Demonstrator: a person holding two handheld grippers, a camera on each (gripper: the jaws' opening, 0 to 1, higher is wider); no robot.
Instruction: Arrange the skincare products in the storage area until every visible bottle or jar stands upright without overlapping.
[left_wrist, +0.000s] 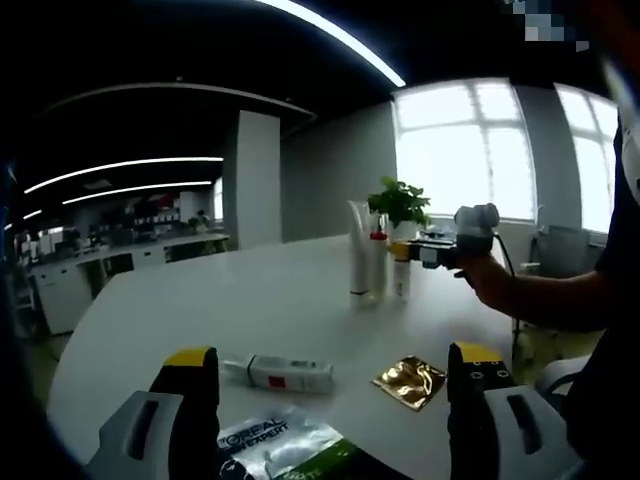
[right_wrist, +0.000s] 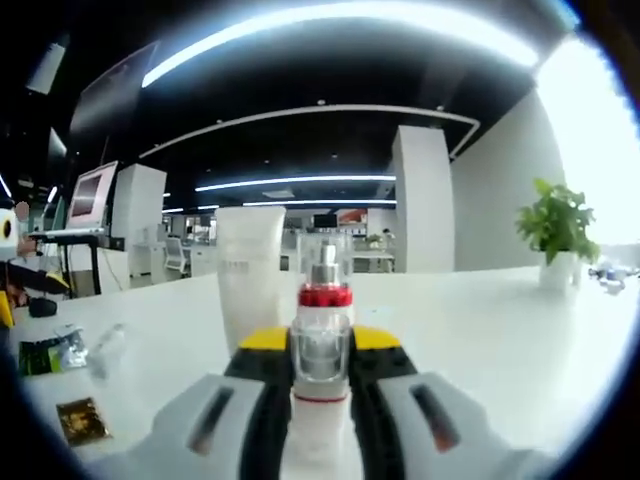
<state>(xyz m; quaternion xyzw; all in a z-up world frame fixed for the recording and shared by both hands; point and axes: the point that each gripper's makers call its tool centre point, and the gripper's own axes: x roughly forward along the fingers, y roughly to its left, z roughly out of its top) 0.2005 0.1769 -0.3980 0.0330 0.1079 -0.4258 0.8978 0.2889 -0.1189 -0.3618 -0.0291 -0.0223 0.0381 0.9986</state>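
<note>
Here the right gripper (right_wrist: 322, 385) has its yellow-tipped jaws closed on a clear pump bottle with a red collar (right_wrist: 322, 330), which stands upright between them on the white table (right_wrist: 480, 330). Just behind that bottle a tall white tube (right_wrist: 250, 280) stands upright. In the left gripper view the same gripper (left_wrist: 432, 253) reaches in from the right, held by a person's hand (left_wrist: 490, 275), among a small cluster of upright products near the table's far edge, a tall white tube (left_wrist: 358, 250) and a slim bottle with a red collar (left_wrist: 378, 262) side by side.

The left gripper (left_wrist: 335, 385) hovers with its jaws spread wide and nothing between them, above the table's near edge. Ahead of them a small white bottle (left_wrist: 285, 373) lies on its side, with a gold foil sachet (left_wrist: 410, 380) flat to its right. A silver sachet with dark print (left_wrist: 290, 445) lies closest, between the jaws. A potted green plant (left_wrist: 400, 205) stands by the far edge.
</note>
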